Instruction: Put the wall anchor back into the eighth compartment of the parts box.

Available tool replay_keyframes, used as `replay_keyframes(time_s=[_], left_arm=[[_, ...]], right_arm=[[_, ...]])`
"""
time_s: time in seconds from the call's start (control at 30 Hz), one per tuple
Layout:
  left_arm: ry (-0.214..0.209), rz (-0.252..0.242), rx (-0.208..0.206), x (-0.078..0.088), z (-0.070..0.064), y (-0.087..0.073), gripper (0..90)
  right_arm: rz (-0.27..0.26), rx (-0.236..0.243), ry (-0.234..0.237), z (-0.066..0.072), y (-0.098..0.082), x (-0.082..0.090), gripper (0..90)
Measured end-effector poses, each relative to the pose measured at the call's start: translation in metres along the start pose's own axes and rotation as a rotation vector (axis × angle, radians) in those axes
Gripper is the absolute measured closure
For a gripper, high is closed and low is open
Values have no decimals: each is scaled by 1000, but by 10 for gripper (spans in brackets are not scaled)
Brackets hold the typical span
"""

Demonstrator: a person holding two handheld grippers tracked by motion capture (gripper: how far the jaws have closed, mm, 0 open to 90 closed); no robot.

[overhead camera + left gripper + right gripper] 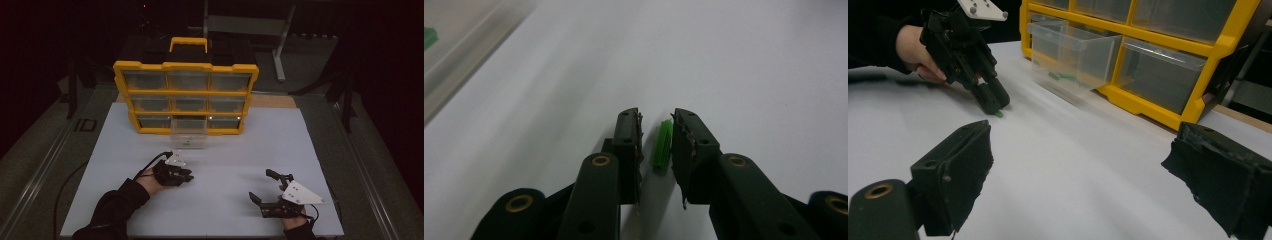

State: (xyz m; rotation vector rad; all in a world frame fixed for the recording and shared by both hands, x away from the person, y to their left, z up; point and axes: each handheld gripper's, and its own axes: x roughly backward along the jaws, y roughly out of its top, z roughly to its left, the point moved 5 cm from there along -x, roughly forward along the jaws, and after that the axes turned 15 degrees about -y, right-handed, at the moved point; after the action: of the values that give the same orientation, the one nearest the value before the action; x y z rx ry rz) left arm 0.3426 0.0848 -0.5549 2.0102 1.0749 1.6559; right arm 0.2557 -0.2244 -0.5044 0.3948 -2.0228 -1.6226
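Down near the front-left part of the white surface [240, 150], the left gripper [657, 125] is lowered onto a small green plastic plug [662, 145]. The plug lies flat on the surface in the narrow gap between the two black jaws, which stand only slightly wider than it is. One jaw's toothed pad seems to meet the plug's side, while a thin strip of white shows between the plug and the other jaw, so a firm pinch cannot be confirmed. From the right gripper view, that same gripper [993, 100] is tipped downward with the green tip of the plug [998, 114] peeking out at its nose, and a hand [915, 50] grips it from behind.

The right gripper [265, 189] rests near the front-right corner of the surface, well apart from the left one, its jaws spread wide with nothing between them.

At the back edge of the surface stands a yellow organiser [186, 97] with three rows of clear drawers and a carrying handle on top. Its bottom-middle drawer [189, 134] is pulled out toward the person, and a few more green pieces [1062, 76] lie inside it. The left gripper sits just in front of this open drawer.
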Motion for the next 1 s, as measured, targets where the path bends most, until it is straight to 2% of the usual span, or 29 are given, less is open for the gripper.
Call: replay_keyframes(time_s=[0.2, 0.33, 0.4, 0.53, 0.7, 0.73, 0.87, 1.0], left_arm=[[-16, 28, 0, 0, 1, 2, 739], [-7, 37, -10, -1, 1, 2, 780], [-12, 44, -14, -2, 0, 3, 828], [-9, 56, -17, -2, -1, 4, 843], [-25, 67, -18, -1, 0, 5, 846], [-45, 71, -13, 0, 0, 6, 846], [-54, 87, -41, 1, -5, 9, 845], [-72, 72, -67, 8, -9, 14, 845]], right_arm=[[1, 0, -1, 0, 0, 0, 93], [1, 2, -2, 0, 0, 0, 93], [1, 3, -2, 0, 0, -1, 94], [2, 3, -2, 0, 0, -1, 93], [1, 2, -2, 0, 0, 0, 93], [0, 1, -2, 0, 0, 0, 93], [-3, -1, -7, -1, 0, 0, 93], [-8, -3, -8, -1, 1, 1, 94]])
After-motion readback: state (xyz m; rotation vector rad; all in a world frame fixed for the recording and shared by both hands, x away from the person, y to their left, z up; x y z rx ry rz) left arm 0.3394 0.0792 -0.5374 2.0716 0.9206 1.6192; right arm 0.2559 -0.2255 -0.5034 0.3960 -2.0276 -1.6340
